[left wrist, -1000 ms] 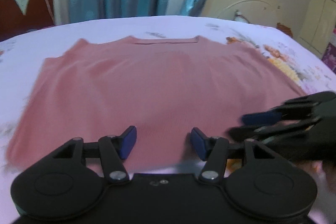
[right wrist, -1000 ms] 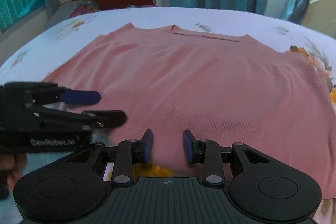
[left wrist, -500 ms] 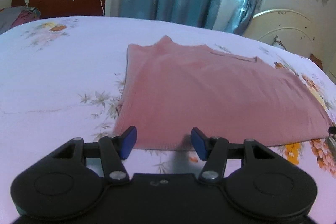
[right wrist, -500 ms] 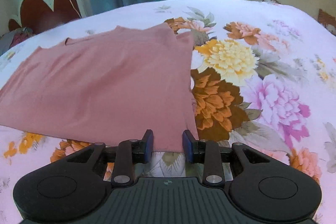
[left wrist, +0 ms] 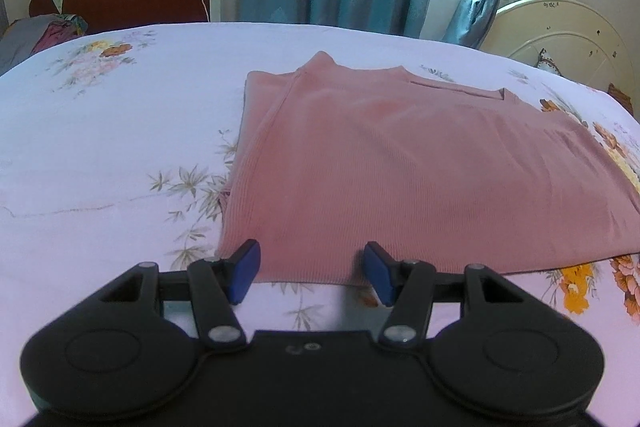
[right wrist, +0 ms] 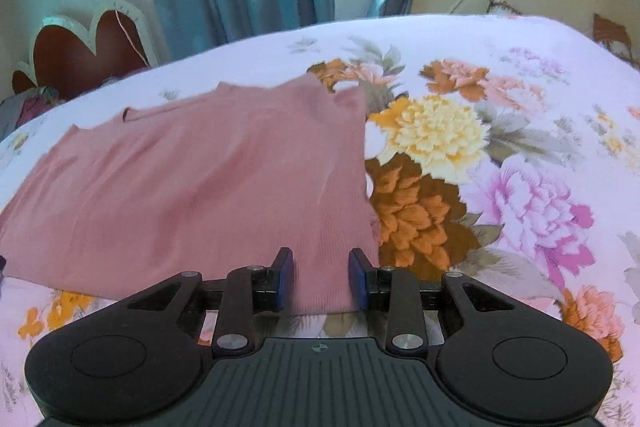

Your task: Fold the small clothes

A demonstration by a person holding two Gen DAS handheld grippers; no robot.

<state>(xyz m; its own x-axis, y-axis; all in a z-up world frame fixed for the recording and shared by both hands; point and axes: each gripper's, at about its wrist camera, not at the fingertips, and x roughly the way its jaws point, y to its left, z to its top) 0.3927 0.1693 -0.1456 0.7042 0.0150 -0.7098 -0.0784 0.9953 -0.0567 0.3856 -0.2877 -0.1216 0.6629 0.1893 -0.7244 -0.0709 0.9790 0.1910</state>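
Left wrist view: pink knit top (left wrist: 400, 163) flat on bed (left wrist: 100, 147), near edge | left hand-held gripper (left wrist: 312, 275) apart at hem corner; right hand-held gripper (right wrist: 320, 279) apart, unclamped, at opposite corner | step: pre-grasp | next: pinch both corners, likely fold hem toward neckline

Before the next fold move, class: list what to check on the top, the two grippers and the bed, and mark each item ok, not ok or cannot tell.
1. Pink top lies flat on the bed: ok.
2. Left gripper open over the hem's left corner: ok.
3. Right gripper open over the hem's right corner: ok.
4. Pads touching the cloth: cannot tell.
5. Nothing lying on the top: ok.
6. Sleeves tucked in evenly: cannot tell; only a fold line shows along the left edge.
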